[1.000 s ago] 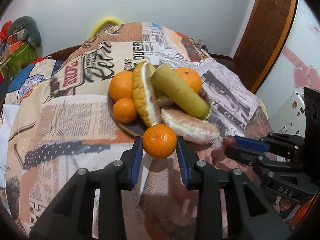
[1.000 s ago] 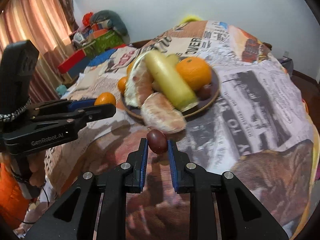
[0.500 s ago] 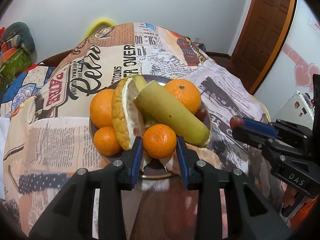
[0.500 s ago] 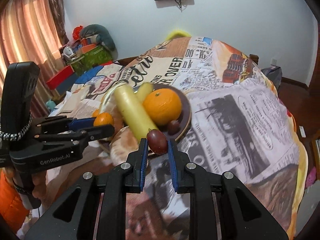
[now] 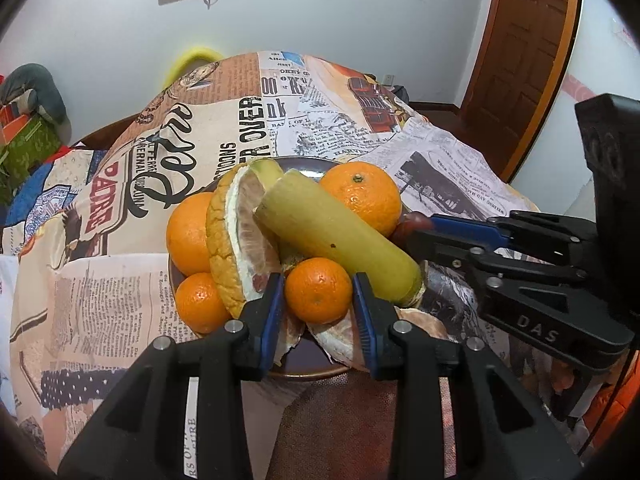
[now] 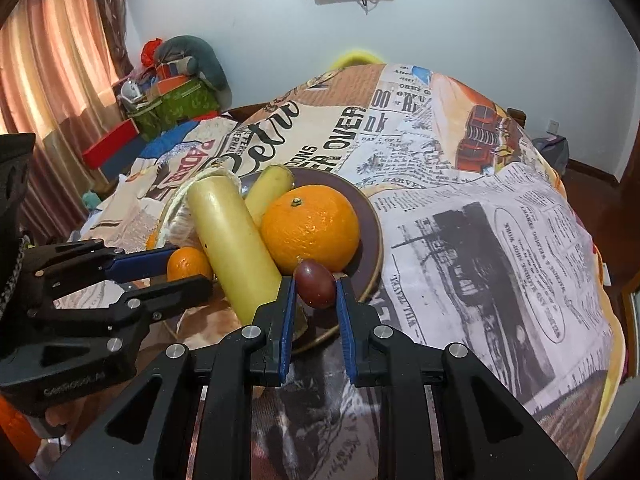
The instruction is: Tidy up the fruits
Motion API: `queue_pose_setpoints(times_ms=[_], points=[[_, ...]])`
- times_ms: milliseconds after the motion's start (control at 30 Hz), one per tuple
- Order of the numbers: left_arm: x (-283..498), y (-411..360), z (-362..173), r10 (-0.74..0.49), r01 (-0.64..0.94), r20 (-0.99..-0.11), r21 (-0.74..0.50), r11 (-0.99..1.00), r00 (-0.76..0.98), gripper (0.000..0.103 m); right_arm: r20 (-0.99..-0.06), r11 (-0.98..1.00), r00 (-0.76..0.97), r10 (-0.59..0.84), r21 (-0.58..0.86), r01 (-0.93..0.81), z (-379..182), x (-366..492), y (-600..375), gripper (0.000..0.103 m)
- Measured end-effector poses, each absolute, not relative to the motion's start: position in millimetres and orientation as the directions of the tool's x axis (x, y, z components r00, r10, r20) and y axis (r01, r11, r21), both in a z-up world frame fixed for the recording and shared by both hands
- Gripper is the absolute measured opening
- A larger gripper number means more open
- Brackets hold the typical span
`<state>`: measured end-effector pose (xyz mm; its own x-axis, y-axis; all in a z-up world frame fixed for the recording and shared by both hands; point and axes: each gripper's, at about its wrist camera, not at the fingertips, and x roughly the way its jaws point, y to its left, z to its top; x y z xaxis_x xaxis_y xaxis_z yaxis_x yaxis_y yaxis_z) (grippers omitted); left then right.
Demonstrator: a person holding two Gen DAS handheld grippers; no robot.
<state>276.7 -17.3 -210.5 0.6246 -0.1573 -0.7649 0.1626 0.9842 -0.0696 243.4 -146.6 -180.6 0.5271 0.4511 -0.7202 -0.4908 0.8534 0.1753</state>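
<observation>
Left tool (image 5: pixel 318 304) clamps a small orange (image 5: pixel 318 290) over the plate's near rim (image 5: pixel 304 372); right tool (image 6: pixel 316 300) grips a dark plum (image 6: pixel 315 284) at the plate's right edge. Best lowered into free gaps before releasing, so nothing rolls off.

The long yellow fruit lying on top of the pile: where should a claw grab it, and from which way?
Probably across its middle, coming down from above. The long yellow fruit lies slanted over the pomelo piece and the big orange, so its top and sides are bare there. Its ends are crowded by the left claw and right claw.
</observation>
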Motion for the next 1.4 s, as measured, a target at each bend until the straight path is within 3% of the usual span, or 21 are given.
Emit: queue_pose_setpoints(times_ms=[533,733,1033,1200,1400], points=[[254.2,-9.7,-181.1,-0.159,0.135,-0.723,-0.091,0.987,0.673,0.036,-0.715,0.856,0.53,0.456,0.189,-0.481,-164.5,238.1,-154.5,0.023],[224.0,-0.2,-128.2,-0.132,0.096,-0.627,-0.092,0.991,0.767,0.036,-0.617,0.856,0.625,0.478,0.167,-0.49,-105.7,207.2,-162.5,0.023],[138.3,5.6,-29.5,-0.087,0.063,-0.399,-0.071,0.995,0.913,0.037,-0.374,0.854,0.773,0.512,0.124,-0.505,-3.2,124.7,-174.5,0.024],[89.8,2.7,5.2,-0.06,0.048,-0.284,-0.049,0.998,0.957,0.058,-0.252,0.872,0.836,0.488,0.102,-0.478,26.7,79.6,-179.2,0.054],[46.6,-5.1,24.0,-0.034,0.031,-0.195,-0.018,0.999,0.98,0.088,-0.205,0.886,0.862,0.464,0.087,-0.456,34.3,56.4,-177.2,0.075]])
